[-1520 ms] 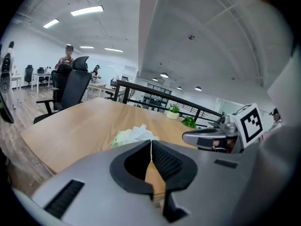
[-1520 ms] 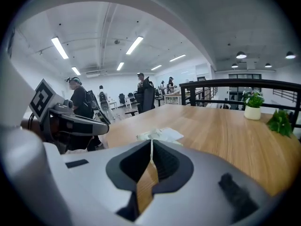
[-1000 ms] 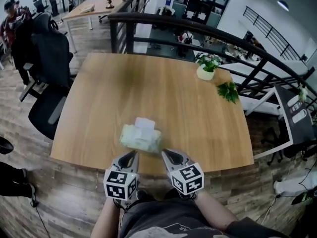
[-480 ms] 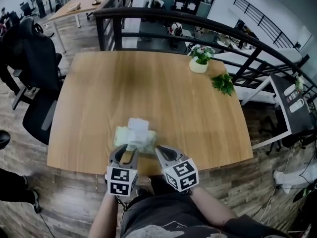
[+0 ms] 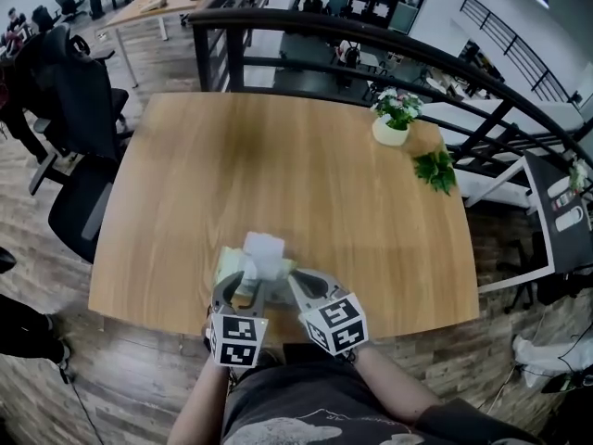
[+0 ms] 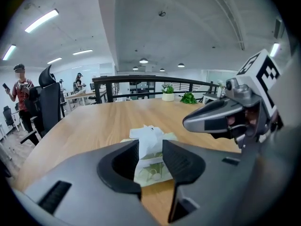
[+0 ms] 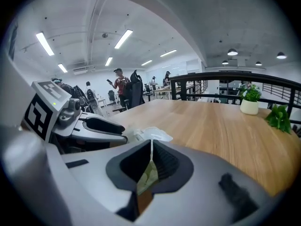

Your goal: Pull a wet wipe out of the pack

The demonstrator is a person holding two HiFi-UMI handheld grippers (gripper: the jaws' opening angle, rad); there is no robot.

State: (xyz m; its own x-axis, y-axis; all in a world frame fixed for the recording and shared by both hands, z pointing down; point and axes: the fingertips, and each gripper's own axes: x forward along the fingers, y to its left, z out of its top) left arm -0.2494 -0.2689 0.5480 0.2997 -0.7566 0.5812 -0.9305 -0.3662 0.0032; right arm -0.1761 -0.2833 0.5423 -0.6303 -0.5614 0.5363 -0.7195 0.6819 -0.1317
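A pale green wet wipe pack lies near the front edge of the wooden table, with a white wipe sticking up from its top. My left gripper is at the pack's near end, its jaws opening, and the pack and wipe show in the gap untouched. My right gripper sits just right of the pack, jaws shut with nothing between them. In the right gripper view the wipe lies just beyond the shut tips, slightly to their left.
A small potted plant and a loose green sprig stand at the table's far right. A black railing runs behind the table. Black office chairs stand to the left, with people further off.
Both grippers have moved forward over the table edge to the pack. The left jaws went from shut to wide open around the pack's near end. The right jaws stayed shut.
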